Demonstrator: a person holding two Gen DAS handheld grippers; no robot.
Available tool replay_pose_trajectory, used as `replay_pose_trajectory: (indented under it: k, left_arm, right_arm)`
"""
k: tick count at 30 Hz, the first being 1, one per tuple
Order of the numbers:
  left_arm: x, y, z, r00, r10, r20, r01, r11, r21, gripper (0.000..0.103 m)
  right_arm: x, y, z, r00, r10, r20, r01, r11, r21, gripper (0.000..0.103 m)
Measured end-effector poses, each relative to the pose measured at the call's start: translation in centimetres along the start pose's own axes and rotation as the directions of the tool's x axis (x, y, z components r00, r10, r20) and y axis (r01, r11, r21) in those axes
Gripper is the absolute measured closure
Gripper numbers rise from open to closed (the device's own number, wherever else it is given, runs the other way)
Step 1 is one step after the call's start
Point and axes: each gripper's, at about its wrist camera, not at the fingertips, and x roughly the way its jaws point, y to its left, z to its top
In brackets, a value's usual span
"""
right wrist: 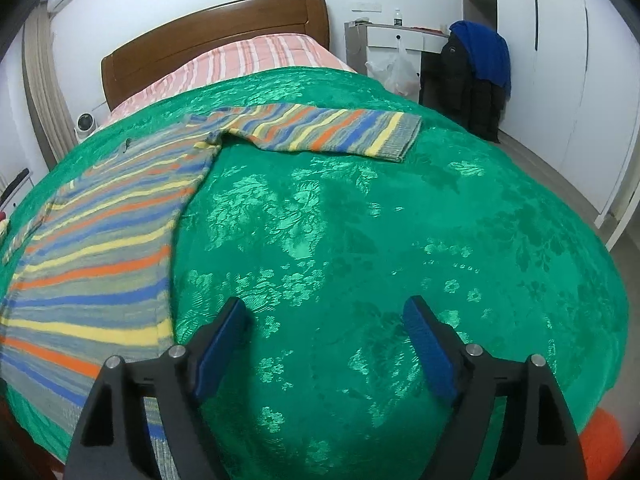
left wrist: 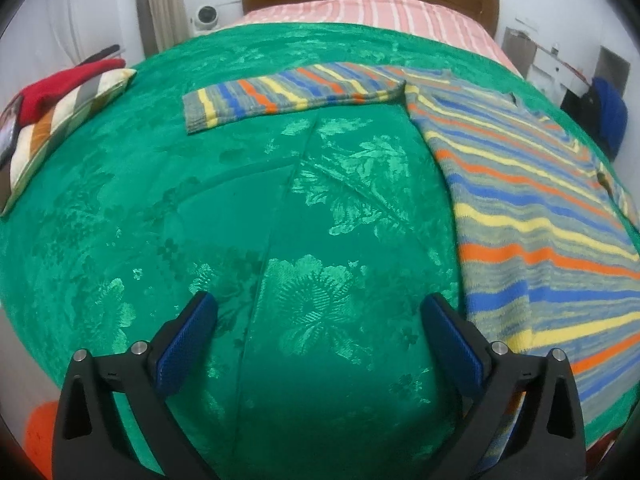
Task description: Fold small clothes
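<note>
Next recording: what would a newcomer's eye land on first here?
The striped sweater, laid flat on the green bedspread with both sleeves spread out sideways. Next, the open left gripper and right gripper over bare bedspread beside the sweater's hem, holding nothing. Beyond, a wooden headboard against the wall.

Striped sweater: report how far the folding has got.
Done: the striped sweater lies spread flat on the green bedspread. Both sleeves, the left sleeve and the right sleeve, lie stretched straight out. In hand: nothing; the left gripper and right gripper are open over bare bedspread. Left: every fold, sleeves and body.
</note>
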Motion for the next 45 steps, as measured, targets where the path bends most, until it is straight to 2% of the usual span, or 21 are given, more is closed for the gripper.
replay_pose_trajectory:
  k: [9, 13, 17, 21, 24, 27, 29, 31, 33, 34, 38, 41, 43, 44, 45]
  left_arm:
    - [0.2, 0.2, -0.1, 1.000, -0.013, 0.000, 0.013, 1.000, -0.028, 0.000]
    - [0.0, 0.0, -0.4, 1.000, 0.007, 0.015, -0.006, 0.999, -0.034, 0.000]
    - [0.1, -0.8, -0.6, 0.999, 0.039, 0.025, -0.040, 0.999, 0.027, 0.000]
    - [0.1, -0.7, -0.5, 0.999, 0.028, 0.023, -0.028, 0.999, 0.031, 0.000]
    - [0.1, -0.7, -0.5, 0.999, 0.026, 0.027, -0.026, 0.999, 0.029, 0.000]
    - [0.1, -0.8, -0.6, 0.999, 0.032, 0.036, -0.033, 0.999, 0.030, 0.000]
    - [0.2, -0.8, -0.5, 0.999, 0.032, 0.038, -0.033, 0.999, 0.026, 0.000]
    - [0.2, -0.8, -0.5, 0.999, 0.034, 0.040, -0.035, 0.999, 0.024, 0.000]
    - [0.2, -0.8, -0.5, 0.998, 0.036, 0.044, -0.037, 0.999, 0.024, 0.000]
    - [0.3, -0.8, -0.5, 0.998, 0.036, 0.046, -0.037, 0.999, 0.025, 0.000]
    - [0.2, -0.9, -0.6, 0.998, 0.037, 0.053, -0.039, 0.999, 0.027, 0.000]
    - [0.3, -1.0, -0.7, 0.997, 0.044, 0.059, -0.045, 0.999, 0.027, 0.000]
    - [0.3, -1.2, -0.7, 0.997, 0.051, 0.063, -0.052, 0.998, 0.026, 0.000]
    - [0.3, -1.2, -0.7, 0.997, 0.053, 0.064, -0.054, 0.998, 0.024, 0.000]
    - [0.2, -1.2, -0.7, 0.997, 0.053, 0.064, -0.054, 0.998, 0.022, 0.000]
  right_arm:
    - [0.1, 0.1, -0.1, 1.000, -0.001, -0.001, 0.001, 1.000, -0.004, 0.020]
    - [0.1, 0.2, -0.2, 1.000, -0.001, -0.001, 0.001, 1.000, -0.003, 0.019]
    - [0.0, 0.3, -0.2, 1.000, -0.003, 0.000, 0.003, 1.000, -0.004, 0.019]
    - [-1.0, -0.8, 0.5, 0.998, 0.058, 0.019, -0.059, 0.996, 0.070, 0.019]
    - [-1.8, -3.3, 2.4, 0.990, 0.136, 0.047, -0.142, 0.974, 0.177, 0.019]
    - [-1.0, -7.1, 6.2, 0.977, 0.206, 0.053, -0.213, 0.940, 0.268, 0.019]
    - [0.1, -9.5, 8.6, 0.968, 0.244, 0.058, -0.249, 0.904, 0.346, 0.019]
    - [2.7, -12.1, 11.1, 0.947, 0.319, 0.046, -0.305, 0.840, 0.448, 0.021]
    - [5.6, -13.8, 13.0, 0.927, 0.374, 0.038, -0.337, 0.782, 0.525, 0.030]
    - [6.9, -14.3, 13.6, 0.923, 0.383, 0.029, -0.335, 0.766, 0.549, 0.032]
    - [12.6, -15.5, 14.4, 0.916, 0.401, -0.023, -0.294, 0.708, 0.642, 0.039]
    - [15.0, -15.1, 14.5, 0.903, 0.429, -0.033, -0.299, 0.682, 0.667, 0.043]
    - [16.0, -14.2, 15.0, 0.888, 0.455, -0.061, -0.310, 0.693, 0.651, 0.070]
    - [16.6, -13.5, 15.2, 0.888, 0.442, -0.125, -0.276, 0.732, 0.623, 0.097]
    - [16.6, -12.7, 15.7, 0.907, 0.384, -0.174, -0.221, 0.784, 0.580, 0.098]
